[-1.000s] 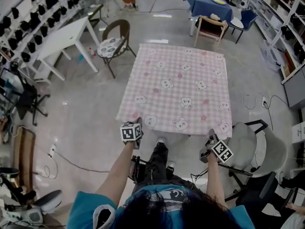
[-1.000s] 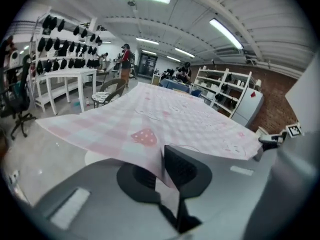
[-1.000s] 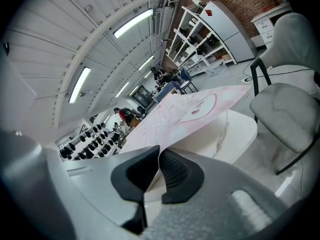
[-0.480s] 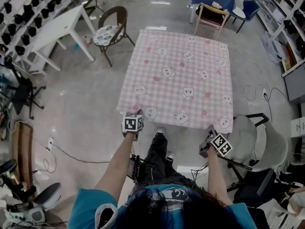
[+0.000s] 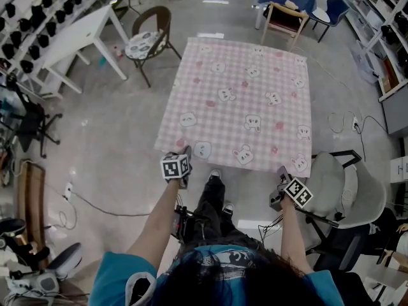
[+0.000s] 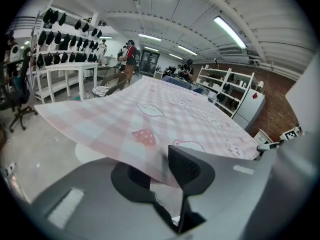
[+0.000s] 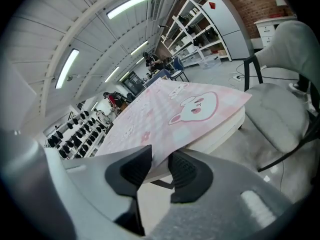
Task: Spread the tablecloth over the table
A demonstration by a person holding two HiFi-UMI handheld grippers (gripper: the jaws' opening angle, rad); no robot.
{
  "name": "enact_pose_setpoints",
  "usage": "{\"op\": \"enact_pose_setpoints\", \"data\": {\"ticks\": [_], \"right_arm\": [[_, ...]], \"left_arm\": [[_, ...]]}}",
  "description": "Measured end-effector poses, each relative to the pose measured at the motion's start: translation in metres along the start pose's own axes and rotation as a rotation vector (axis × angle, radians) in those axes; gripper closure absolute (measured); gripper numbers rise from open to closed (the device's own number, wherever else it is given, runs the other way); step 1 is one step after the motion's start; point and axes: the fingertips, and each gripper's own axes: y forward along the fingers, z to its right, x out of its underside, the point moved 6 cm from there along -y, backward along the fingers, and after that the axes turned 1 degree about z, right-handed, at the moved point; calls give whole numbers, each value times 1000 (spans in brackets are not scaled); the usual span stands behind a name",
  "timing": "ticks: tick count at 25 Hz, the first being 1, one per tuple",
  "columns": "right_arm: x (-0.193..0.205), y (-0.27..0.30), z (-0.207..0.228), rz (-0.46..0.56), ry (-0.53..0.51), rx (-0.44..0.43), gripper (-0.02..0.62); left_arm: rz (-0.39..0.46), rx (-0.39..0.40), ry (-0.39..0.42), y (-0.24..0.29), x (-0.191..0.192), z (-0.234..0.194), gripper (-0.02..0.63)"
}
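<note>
– Jaws first: gripping or let go?

– Let go, both. The left gripper has just been opening. Its pads stand apart and the hem of the cloth hangs loose between them, unpinched. The right gripper has opened wider, and the hem crosses its gap too with neither pad pressing on it.

– Where does the cloth lie?

– Across the table, in the upper centre of the head view. It looks flat and square there, and the near hem overhangs the edge at both grippers.

– How would it handle?

– I'd judge it light, thin and limp. One left pad shows faintly through the fabric. It should slide easily over the tabletop and wrinkle if it is pushed. Any tidying should be a pull, with a pinch on the hem close to a corner.

– And the arms?

– Both forearms reach up from the bottom of the head view, well apart. The left gripper sits at the lower-left corner of the cloth and the right one at the lower-right. Each tilts forward and down toward the hem.
</note>
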Motion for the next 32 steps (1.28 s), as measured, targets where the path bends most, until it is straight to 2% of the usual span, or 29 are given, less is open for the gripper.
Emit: {"op": "enact_pose_setpoints", "data": {"ticks": [2,5,8,12,17,22,26,32], "right_arm": [[-3,-4,0,8,-17,0,479],[-8,-16,-3,37,-15,-2,476],[-9,-33,-7,72,-2,-10,476],[-11,-54,-18,98,-15,-77,481],[-26,-70,-50,120,-80,-195,482],[-43,-85,-101,134,-171,-340,482],[-50,-103,-144,147,-274,-444,482],[-49,-134,-193,168,-382,-571,482]], "left_arm": [[1,1,20,-9,-5,4,487],[-13,27,85,-22,-9,15,402],[5,-15,112,-42,-10,19,368],[62,2,92,-64,-11,26,420],[143,37,153,-89,-25,49,460],[236,162,199,-108,-52,92,460],[302,275,181,-127,-72,126,462],[364,373,183,-161,-77,166,508]]}}
